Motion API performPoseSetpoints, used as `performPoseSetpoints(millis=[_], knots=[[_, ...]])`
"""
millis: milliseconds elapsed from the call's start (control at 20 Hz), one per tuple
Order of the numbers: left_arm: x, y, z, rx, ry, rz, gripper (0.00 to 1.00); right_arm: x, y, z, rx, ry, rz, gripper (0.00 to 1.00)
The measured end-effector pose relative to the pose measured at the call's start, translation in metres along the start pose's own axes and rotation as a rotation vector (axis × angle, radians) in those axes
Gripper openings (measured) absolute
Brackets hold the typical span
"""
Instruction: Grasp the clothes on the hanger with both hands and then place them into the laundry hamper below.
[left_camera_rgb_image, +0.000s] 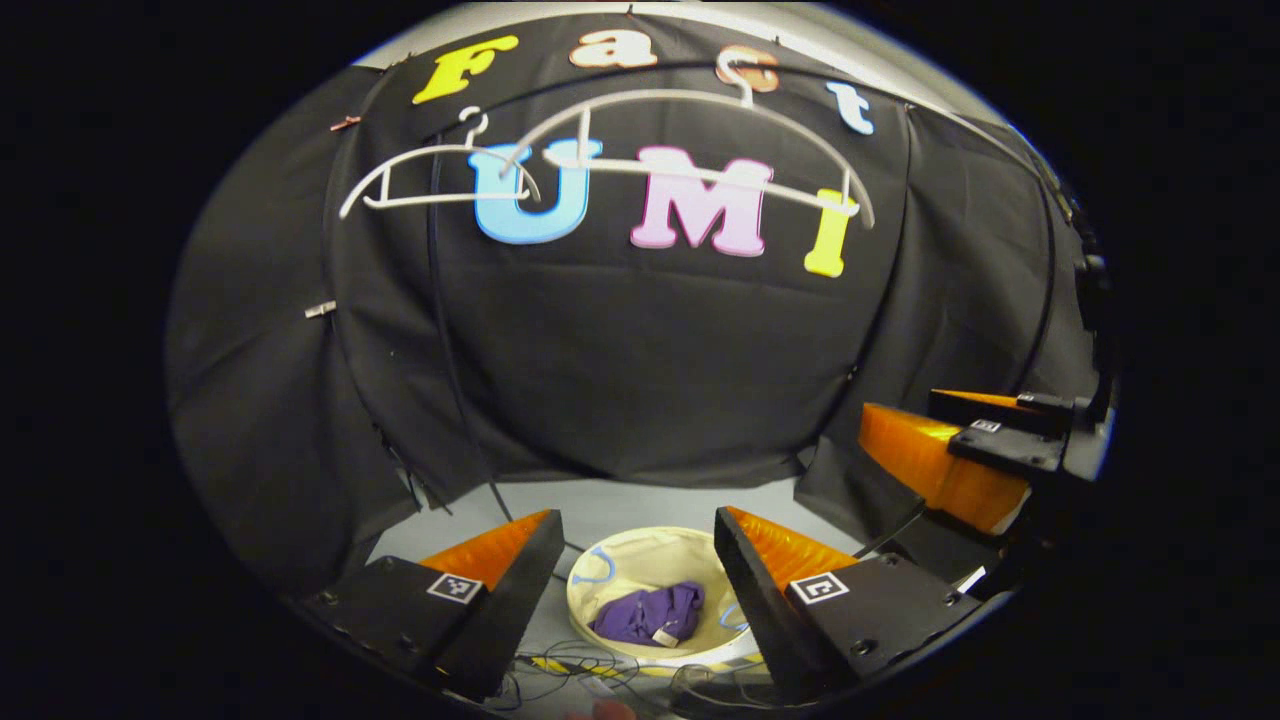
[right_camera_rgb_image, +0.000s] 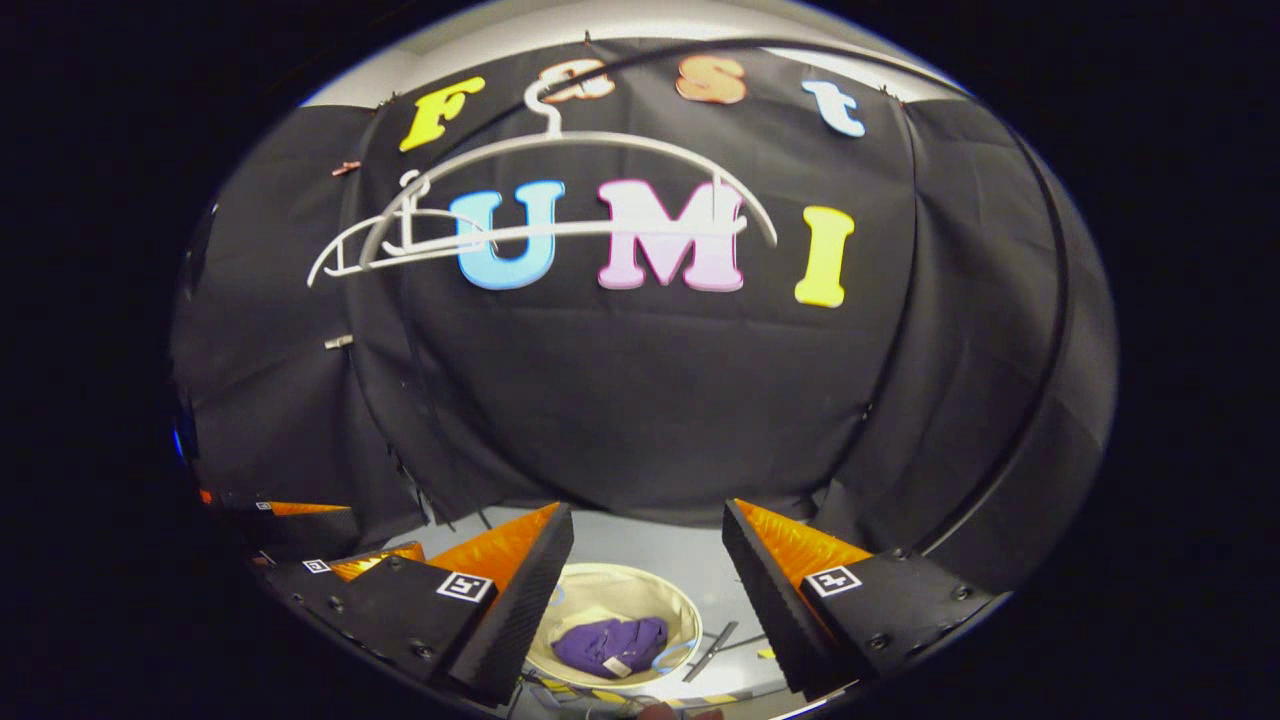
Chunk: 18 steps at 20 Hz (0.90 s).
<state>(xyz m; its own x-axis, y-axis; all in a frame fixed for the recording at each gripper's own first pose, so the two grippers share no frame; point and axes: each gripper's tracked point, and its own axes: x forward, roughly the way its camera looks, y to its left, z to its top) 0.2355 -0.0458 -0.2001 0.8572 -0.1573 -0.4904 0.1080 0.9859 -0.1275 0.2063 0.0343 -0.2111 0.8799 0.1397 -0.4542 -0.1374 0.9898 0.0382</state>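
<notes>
A crumpled purple garment (left_camera_rgb_image: 650, 615) lies inside the round cream laundry hamper (left_camera_rgb_image: 640, 550) on the floor below. In the right gripper view the same purple garment (right_camera_rgb_image: 610, 643) rests in the hamper (right_camera_rgb_image: 610, 585). Two bare white hangers (left_camera_rgb_image: 690, 130) hang on the rail up high, seen too as hangers (right_camera_rgb_image: 560, 190) in the right gripper view. My left gripper (left_camera_rgb_image: 638, 522) stands open above the hamper with nothing between its fingers. My right gripper (right_camera_rgb_image: 648, 515) is open and empty as well. The right gripper (left_camera_rgb_image: 940, 450) appears at the right of the left gripper view.
Black cloth walls close the booth on all sides. Cables (left_camera_rgb_image: 580, 670) trail on the grey floor in front of the hamper. A dark strip (right_camera_rgb_image: 712, 648) lies on the floor to the hamper's right. The left gripper (right_camera_rgb_image: 330, 550) shows at the lower left of the right gripper view.
</notes>
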Motion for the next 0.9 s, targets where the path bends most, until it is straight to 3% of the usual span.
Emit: performPoseSetpoints(millis=[250, 500, 900], knots=[[-0.080, 0.003, 0.050, 0.015, -0.179, -0.002, 0.98, -0.068, 0.018, 0.053, -0.025, -0.167, -0.044, 0.99], [-0.147, 0.004, 0.067, 0.006, -0.289, -0.016, 0.95, -0.129, 0.029, 0.085, -0.037, -0.285, -0.071, 0.99], [-0.224, -0.001, 0.104, -0.004, -0.431, -0.028, 0.93, -0.185, 0.029, 0.135, -0.045, -0.406, -0.083, 0.96]])
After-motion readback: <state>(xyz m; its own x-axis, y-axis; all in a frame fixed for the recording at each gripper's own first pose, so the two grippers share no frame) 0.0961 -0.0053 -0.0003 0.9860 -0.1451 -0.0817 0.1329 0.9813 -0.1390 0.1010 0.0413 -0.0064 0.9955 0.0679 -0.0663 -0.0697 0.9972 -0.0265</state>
